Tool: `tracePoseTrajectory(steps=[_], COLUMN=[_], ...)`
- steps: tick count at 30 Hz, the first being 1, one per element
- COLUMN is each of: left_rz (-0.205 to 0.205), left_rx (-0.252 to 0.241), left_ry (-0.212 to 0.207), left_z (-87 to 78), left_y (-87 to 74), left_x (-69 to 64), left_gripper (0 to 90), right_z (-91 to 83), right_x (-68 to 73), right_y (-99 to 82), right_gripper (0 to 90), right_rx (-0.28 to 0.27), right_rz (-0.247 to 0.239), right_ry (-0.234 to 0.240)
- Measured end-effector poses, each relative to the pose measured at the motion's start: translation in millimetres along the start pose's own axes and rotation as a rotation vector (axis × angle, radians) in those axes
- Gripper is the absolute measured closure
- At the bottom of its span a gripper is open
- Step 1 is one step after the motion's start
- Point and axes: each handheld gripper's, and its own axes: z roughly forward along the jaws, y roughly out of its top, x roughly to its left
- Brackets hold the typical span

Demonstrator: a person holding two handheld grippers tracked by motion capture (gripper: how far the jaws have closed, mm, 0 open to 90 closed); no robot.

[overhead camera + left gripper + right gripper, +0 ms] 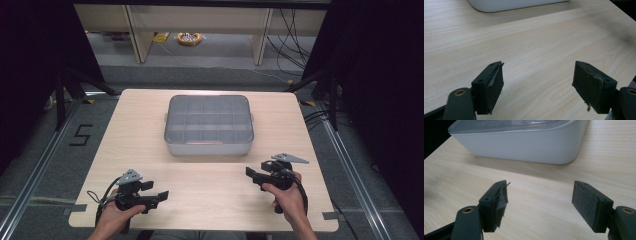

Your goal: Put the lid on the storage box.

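1. Box [209,125] sits at the middle of the desk [130,130], toward its far side, lid on.
2. From the high view its clear lid shows a grid of compartments beneath; what lies in them cannot be told.
3. The right gripper view shows what the high view hides: the box [524,145] has a plain white wall with a rounded corner, and the clear lid overhangs its rim.
4. The left gripper view catches just the bottom edge of the box [506,5] at the top of the frame, well beyond the jaws.
5. Left gripper [156,191] is held low over the near left of the desk, a hand [117,215] around its handle; its jaws stand wide apart with bare wood between them [537,82].
6. Right gripper [253,176] is held at the near right by the other hand [287,197], pointing inward; its jaws are likewise spread, holding nothing [540,202].
7. Up close, the pad [502,202] on one right jaw is peeling loose at its edge; a pad [495,81] on the left gripper looks frayed too.
8. The high view alone takes in the floor [45,150], with a "5" [81,135] marked left of the desk.
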Motion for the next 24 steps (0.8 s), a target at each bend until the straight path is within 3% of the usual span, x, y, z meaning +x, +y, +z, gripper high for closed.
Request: tracePoseTrajectory(steps=[2,3,5,10,12,15,18,19,20,21,24], left_rz=[0.001,0.008,0.012,0.042,0.045,0.038,0.040,0.048,0.047,0.044,0.056], left_rx=[0.000,0.005,0.011,0.023,0.021,0.014,0.014,0.026,0.023,0.021,0.031], left_ry=[-0.001,-0.001,0.000,-0.003,-0.005,-0.010,-0.011,-0.015,-0.014,-0.016,-0.017], left_z=[0.4,0.4,0.7,-0.5,-1.0,-1.8,-2.8,-3.7,-3.6,-3.5,-4.4], left_y=[-1.9,-3.2,-5.1,-8.2,-9.1,-10.8,-12.7,-13.2,-14.0,-14.8,-17.0], left_x=[-2.5,-3.5,-5.0,-8.4,-10.0,-12.3,-14.9,-14.8,-15.5,-16.5,-18.3], left_gripper=[24.0,23.9,23.9,23.9,23.9,23.9,23.9,23.8,23.8,23.8,23.8], right_z=[0.1,-0.3,-0.7,-3.6,-5.6,-6.4,-8.0,-9.8,-9.8,-9.9,-12.1], right_x=[2.6,6.0,4.6,8.2,9.3,13.1,14.3,19.5,19.5,17.2,19.2], right_y=[-3.2,-5.1,-7.3,-14.2,-16.8,-20.6,-24.9,-27.5,-27.5,-28.0,-32.1], right_gripper=[29.7,29.6,29.5,29.1,29.0,28.8,28.4,28.2,28.2,28.1,27.7], right_rx=[-0.005,-0.001,-0.001,-0.005,0.005,0.006,0.004,0.015,0.015,0.010,0.002], right_rz=[0.005,0.031,-0.019,-0.013,-0.031,-0.012,-0.046,0.002,0.002,-0.037,-0.059], right_ry=[-0.003,0.012,0.003,0.017,0.012,0.021,0.022,0.029,0.029,0.025,0.031])
